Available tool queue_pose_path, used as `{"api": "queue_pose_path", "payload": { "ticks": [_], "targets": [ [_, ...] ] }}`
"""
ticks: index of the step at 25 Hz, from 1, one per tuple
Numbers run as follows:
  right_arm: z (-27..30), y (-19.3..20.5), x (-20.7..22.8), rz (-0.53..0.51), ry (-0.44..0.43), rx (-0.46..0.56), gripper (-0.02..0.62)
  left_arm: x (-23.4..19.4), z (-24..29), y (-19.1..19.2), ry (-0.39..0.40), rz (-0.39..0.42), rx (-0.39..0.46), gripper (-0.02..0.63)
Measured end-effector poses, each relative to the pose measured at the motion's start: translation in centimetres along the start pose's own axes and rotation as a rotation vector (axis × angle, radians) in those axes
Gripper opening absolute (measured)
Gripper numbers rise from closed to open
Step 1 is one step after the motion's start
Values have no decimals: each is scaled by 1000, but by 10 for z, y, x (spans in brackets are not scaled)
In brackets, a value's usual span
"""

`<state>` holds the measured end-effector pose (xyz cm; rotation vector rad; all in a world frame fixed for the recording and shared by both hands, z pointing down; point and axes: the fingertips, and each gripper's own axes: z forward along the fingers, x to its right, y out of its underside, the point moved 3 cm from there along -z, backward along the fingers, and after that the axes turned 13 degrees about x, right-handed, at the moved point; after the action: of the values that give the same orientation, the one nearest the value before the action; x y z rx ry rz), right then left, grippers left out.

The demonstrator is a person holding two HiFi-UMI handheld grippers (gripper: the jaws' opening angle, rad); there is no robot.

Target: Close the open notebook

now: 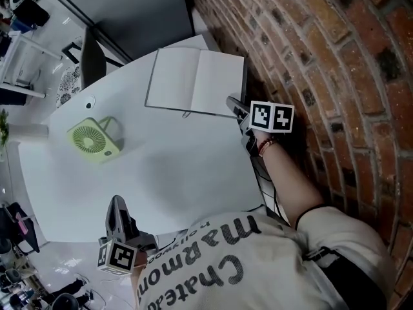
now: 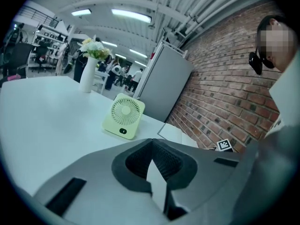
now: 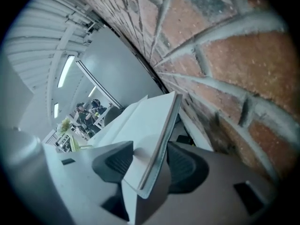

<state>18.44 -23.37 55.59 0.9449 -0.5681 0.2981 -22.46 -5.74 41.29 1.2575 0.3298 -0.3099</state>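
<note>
**Notebook open, right jaws astride its cover edge**

Scene: a wide, white, rounded table [image 1: 161,173] runs along a red brick wall [image 1: 322,44]. The open notebook [image 1: 193,82], with white pages and a thin grey cover, lies flat at the far side of the table. Its right edge is just beside the wall. A small pale-green square desk fan [image 1: 93,137] stands well apart on the left.

Right gripper [image 1: 233,103]: it is at the notebook's near right corner. The jaws stand apart, with the edge of the right-hand cover [image 3: 161,139] between them. The pads do not seem to press it yet, so nothing is held.

Left gripper [image 1: 117,205]: it is at the near table edge, close to the person's body. The jaws meet at the tips with nothing between them.

Risks (judgement):
- A clamp this close to the corner may catch only the cover or a few pages, and the rest would stay down.
- The wall leaves little room to swing, so the gripper may scrape the brick.
- Nothing pins the left half, so the whole book may slide instead of folding.

Pose: the right forearm [image 1: 290,179] reaches forward along the wall, with its gripper angled down and rolled. The left gripper points down more shallowly.
</note>
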Motion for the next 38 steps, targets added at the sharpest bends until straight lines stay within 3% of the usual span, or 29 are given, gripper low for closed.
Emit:
{"api": "queue_pose_path", "payload": {
  "ticks": [8,17,25,38],
  "targets": [
    [-6,-9,-12,-151,65,3,209,4,0,1,28,-23,14,0],
    [-15,-29,-25,-144,76,70,123,9,-2,2,50,-48,55,0],
    [-21,-43,-40,-235,84,88,98,16,-8,-7,76,-34,79,0],
    [-14,-67,-58,-338,82,92,67,5,-15,-1,52,-90,105,0]
  ]
}}
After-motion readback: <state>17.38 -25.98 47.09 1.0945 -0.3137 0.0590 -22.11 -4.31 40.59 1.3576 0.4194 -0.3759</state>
